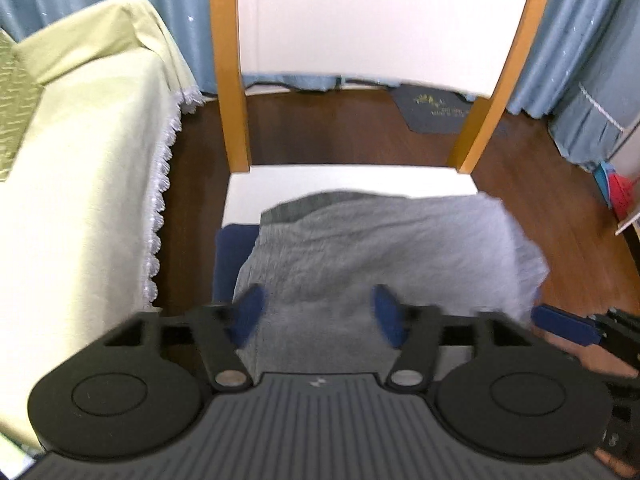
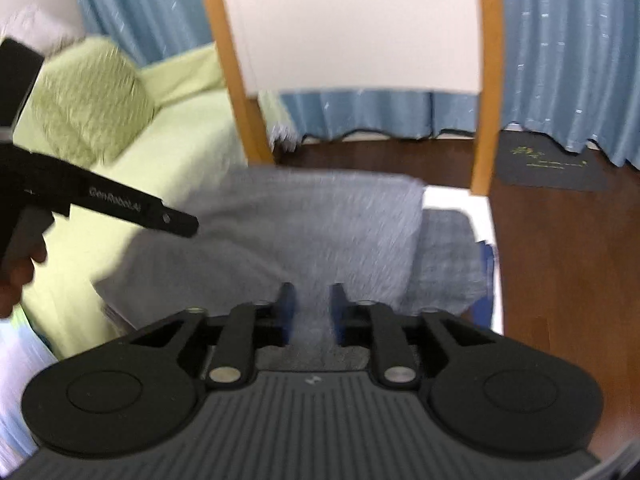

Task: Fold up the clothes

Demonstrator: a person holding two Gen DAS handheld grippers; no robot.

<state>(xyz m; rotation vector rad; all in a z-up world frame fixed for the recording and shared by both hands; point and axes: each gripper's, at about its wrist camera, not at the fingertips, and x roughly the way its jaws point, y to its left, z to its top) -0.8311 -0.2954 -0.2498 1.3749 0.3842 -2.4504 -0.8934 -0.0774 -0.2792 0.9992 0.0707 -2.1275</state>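
Observation:
A grey garment (image 1: 380, 248) lies folded on the white seat (image 1: 344, 182) of a wooden chair, over a dark blue garment (image 1: 232, 256) that shows at its left edge. My left gripper (image 1: 318, 312) hovers above the grey cloth's near part, its blue pads wide apart and nothing between them. In the right wrist view the grey garment (image 2: 300, 216) covers a darker grey layer (image 2: 444, 256). My right gripper (image 2: 312, 312) stands partly open over the cloth's near edge, with a gap between the pads and no cloth pinched. One right fingertip (image 1: 568, 324) shows at the left view's right edge.
A couch under a pale green cover (image 1: 80, 160) with a green cushion (image 2: 88, 100) stands close on the left. The chair's wooden posts (image 1: 230, 80) and white back rise behind the seat. Blue curtains (image 2: 560, 60), a dark mat (image 1: 436, 112) and brown wood floor lie beyond.

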